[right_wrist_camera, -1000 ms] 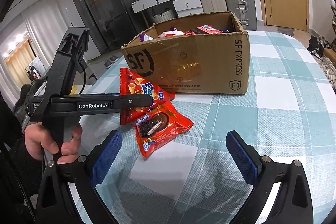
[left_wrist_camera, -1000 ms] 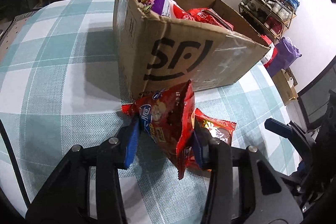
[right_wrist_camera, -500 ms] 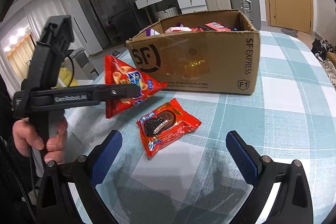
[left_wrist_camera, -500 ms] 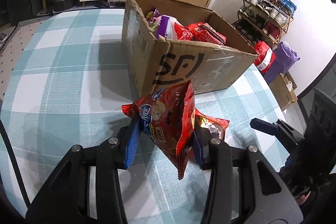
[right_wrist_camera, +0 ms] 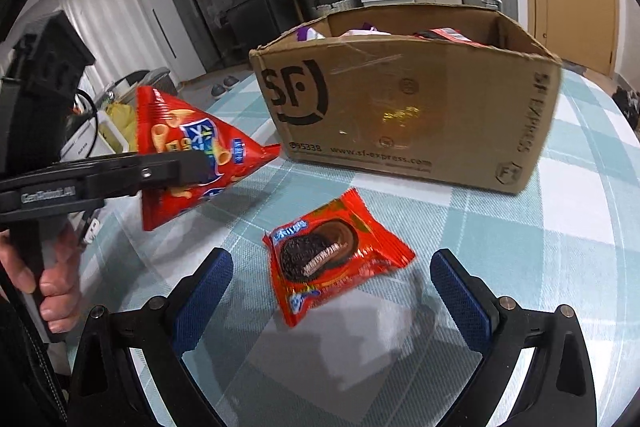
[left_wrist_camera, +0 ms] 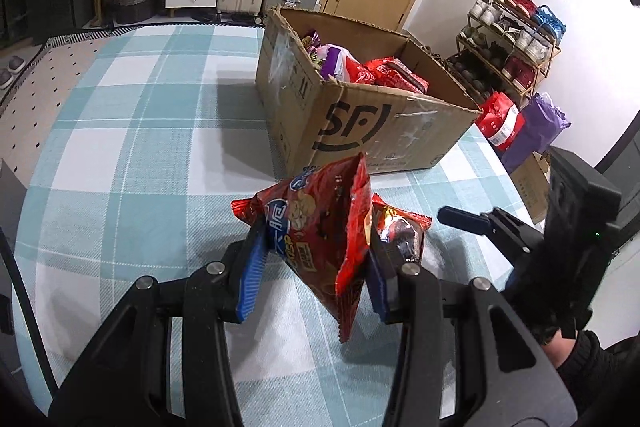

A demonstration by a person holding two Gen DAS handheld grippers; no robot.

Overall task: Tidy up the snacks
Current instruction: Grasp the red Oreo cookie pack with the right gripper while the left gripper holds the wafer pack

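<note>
A table (left_wrist_camera: 120,155) under a teal-and-white checked cloth carries everything. Toward its far edge stands an open cardboard box (right_wrist_camera: 408,115) printed with a black logo, holding several snack packets (left_wrist_camera: 372,71) in red and purple.

The left gripper (left_wrist_camera: 316,259), held in a person's hand (right_wrist_camera: 56,279), pinches a red triangular chip bag (left_wrist_camera: 320,227) between its blue pads; the pads press into both faces of the bag, which hangs clear of the cloth. In the right wrist view this bag (right_wrist_camera: 188,151) sits at the left, in front of the box's near-left corner and lower than its rim.

The right gripper (right_wrist_camera: 332,291) hovers over the near part of the table with its fingers (right_wrist_camera: 204,291) spread wide and nothing between the pads. Just beyond them a red cookie packet (right_wrist_camera: 332,259), showing a dark sandwich cookie, lies flat on the cloth, well in front of the box and apart from both blue pads. From the left wrist view, that packet (left_wrist_camera: 404,231) peeks out behind the chip bag.
</note>
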